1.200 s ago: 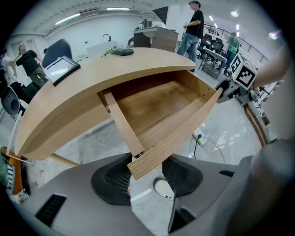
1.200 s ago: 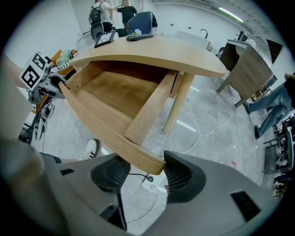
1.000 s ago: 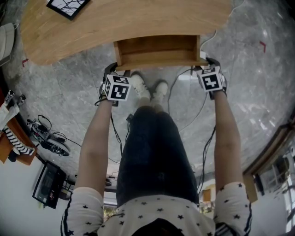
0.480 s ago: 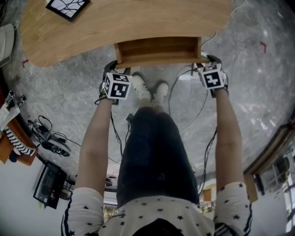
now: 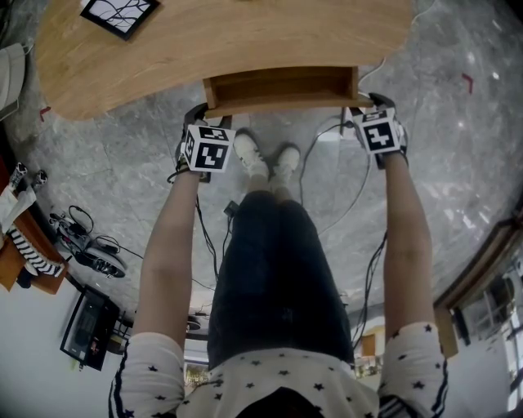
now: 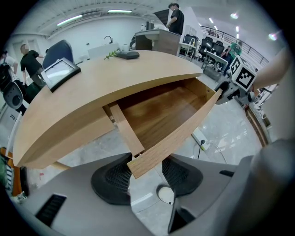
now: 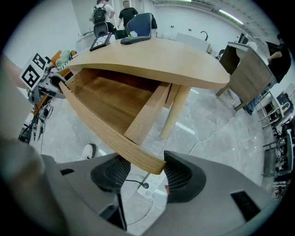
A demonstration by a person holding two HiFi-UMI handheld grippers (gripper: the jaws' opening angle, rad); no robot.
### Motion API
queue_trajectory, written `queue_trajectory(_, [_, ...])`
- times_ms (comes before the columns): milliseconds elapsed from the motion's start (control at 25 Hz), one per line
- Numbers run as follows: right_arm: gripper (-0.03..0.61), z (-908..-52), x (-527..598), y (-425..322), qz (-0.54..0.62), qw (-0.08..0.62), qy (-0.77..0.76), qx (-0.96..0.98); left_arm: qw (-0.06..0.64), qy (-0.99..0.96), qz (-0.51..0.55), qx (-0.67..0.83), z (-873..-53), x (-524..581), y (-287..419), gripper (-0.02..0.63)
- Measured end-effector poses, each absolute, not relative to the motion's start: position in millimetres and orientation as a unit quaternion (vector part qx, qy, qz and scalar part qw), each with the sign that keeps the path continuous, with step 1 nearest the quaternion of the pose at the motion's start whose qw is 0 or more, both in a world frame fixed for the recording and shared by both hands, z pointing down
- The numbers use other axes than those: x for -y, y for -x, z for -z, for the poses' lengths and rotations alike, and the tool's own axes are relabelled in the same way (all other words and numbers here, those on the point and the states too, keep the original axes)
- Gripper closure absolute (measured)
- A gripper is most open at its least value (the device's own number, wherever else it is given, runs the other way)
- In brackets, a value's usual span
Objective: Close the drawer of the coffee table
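While the person stands over it, the table (image 5: 229,41) fills the 12 o'clock part of the head view, and its drawer (image 5: 282,86) juts out partly open toward 6 o'clock, with the bare wooden floor of the drawer showing. The drawer front (image 5: 282,104) is the edge nearest the person's white shoes (image 5: 249,155).

The left tool (image 5: 203,121) sits at the 9 o'clock end of that front and points steeply down. In the left gripper view its jaws stand wide, with the end of the drawer front (image 6: 179,138) between them. The wood fills the gap and both pads seem to rest against it, so the left tool (image 6: 146,171) holds the panel.

The right tool (image 5: 368,110) sits at the 3 o'clock end and points straight down. In the right gripper view the drawer front (image 7: 101,129) runs in from 10 o'clock and ends between the jaws. The right tool (image 7: 144,173) is closed on that corner.

A black-framed board (image 5: 121,12) lies on the table at 11 o'clock, well apart from the drawer. On the grey marble floor (image 5: 458,163) a white power strip (image 7: 154,182) lies just below the right tool's jaws.
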State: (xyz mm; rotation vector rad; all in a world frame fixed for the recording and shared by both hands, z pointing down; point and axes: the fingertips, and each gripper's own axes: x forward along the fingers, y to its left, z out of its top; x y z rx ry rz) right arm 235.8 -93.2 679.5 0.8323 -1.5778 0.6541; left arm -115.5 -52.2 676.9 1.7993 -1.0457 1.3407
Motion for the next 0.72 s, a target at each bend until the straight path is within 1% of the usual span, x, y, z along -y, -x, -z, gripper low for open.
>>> queue_trajectory(720, [0.342, -680, 122, -233, -0.275, 0.579, -0.363, 0.676, 0.327, -0.686, -0.501, 0.414, -678, 78, 118, 0.407])
